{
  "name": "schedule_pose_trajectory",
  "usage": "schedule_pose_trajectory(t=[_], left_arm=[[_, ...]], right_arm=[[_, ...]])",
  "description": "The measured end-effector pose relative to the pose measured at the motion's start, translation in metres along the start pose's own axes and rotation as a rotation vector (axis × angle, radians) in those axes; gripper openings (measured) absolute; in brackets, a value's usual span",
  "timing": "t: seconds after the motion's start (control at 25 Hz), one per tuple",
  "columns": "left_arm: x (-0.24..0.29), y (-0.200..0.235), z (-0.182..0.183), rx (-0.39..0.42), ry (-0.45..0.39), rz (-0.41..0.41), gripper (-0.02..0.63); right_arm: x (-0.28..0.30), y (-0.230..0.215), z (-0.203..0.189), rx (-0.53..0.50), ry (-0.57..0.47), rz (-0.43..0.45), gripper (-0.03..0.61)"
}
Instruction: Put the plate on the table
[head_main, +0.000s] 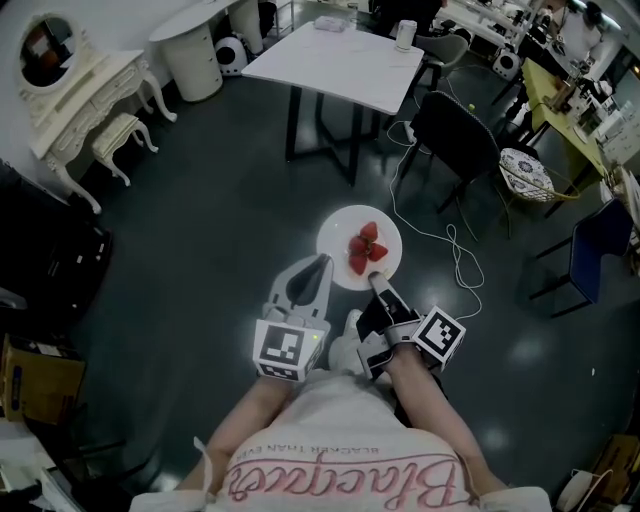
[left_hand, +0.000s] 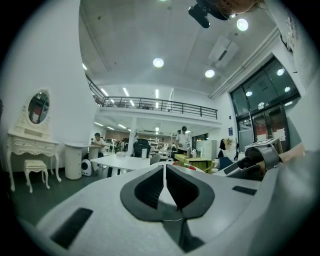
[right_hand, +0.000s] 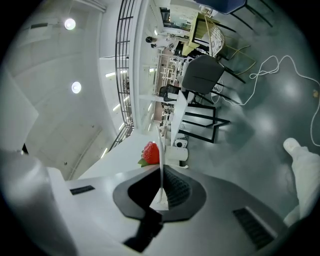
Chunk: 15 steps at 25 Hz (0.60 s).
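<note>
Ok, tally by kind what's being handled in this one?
Grippers: 2, left gripper and right gripper
Plate: 1
Strawberries: a cluster on the plate, too small to count
Total: 3, berries aside

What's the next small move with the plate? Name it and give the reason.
Probably carry the plate forward toward the white table, keeping it level. The right gripper has its jaws shut on the rim, but the plate hangs over the floor, short of the table, with strawberries lying on it.
</note>
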<state>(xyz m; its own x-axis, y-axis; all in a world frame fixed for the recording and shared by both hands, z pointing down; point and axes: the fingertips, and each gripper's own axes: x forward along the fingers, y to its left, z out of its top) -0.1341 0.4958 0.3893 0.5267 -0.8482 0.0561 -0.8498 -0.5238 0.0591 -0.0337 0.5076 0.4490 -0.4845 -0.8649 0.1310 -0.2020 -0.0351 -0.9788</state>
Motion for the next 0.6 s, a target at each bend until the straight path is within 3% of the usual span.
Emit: schedule_pose_trajectory(t=[0.32, 0.6], left_arm=[[0.099, -0.008, 0.007, 0.016, 0.016, 0.011, 0.017], [0.156, -0.011, 0.008, 0.015, 0.017, 0.030, 0.017]], right_arm=[[0.045, -0.005, 0.087, 0.006, 0.025, -0.003, 0.011], [0.069, -0.012, 0.137, 0.014, 0.055, -0.004, 0.011]])
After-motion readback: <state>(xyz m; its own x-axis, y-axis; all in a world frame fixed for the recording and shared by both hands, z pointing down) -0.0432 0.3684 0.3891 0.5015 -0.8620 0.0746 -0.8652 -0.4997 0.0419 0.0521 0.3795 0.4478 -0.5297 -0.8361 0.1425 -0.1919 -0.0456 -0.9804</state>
